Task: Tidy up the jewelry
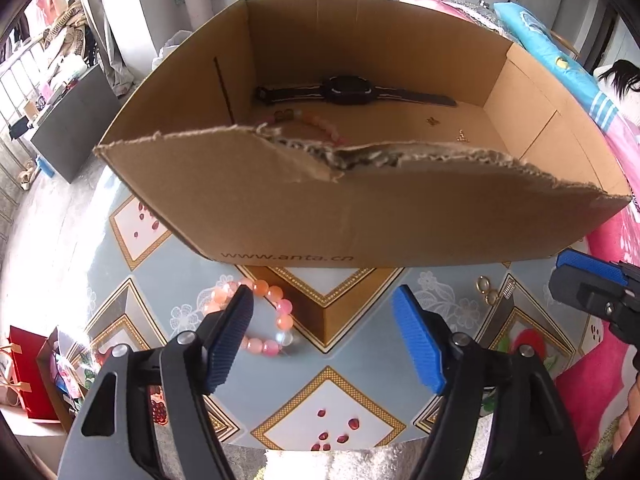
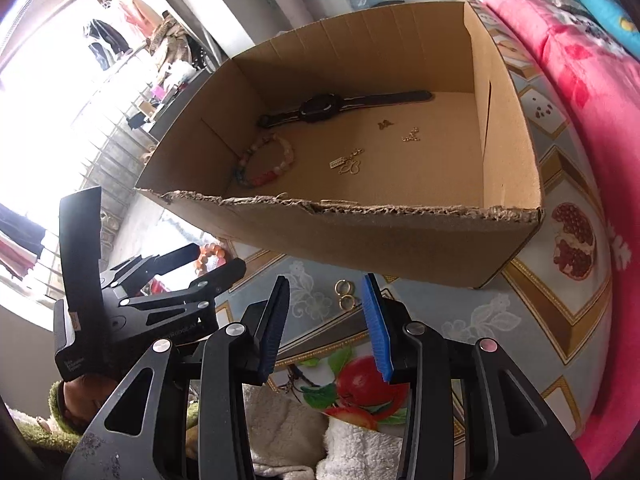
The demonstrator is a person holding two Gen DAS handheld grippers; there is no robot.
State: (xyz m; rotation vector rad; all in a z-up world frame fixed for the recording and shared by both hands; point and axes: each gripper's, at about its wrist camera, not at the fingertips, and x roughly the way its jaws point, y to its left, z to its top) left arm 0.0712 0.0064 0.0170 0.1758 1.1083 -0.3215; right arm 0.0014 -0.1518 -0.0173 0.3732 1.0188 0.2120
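Two claws, left claw (image 1: 324, 336) and right claw (image 2: 326, 326), tilt downward, empty.

The torn cardboard box (image 1: 280, 200) wall hides part of the inner bead bracelet (image 1: 316, 124).

Both wrist views, angled down, share box (image 1: 280, 200)

The cardboard box (image 1: 280, 216) stands on the table (image 1: 340, 408), its open top free for entry from above. Its torn front wall (image 2: 360, 232) blocks a level approach from the near edge. Inside, a watch (image 2: 320, 108) lies along the far wall, a beaded bracelet (image 2: 266, 162) fills the left corner, small gold pieces (image 2: 348, 164) dot the middle; the right side of the floor lies bare. In front of the box, a pink bead bracelet (image 1: 276, 320) and gold rings (image 2: 346, 294) lie on the table.
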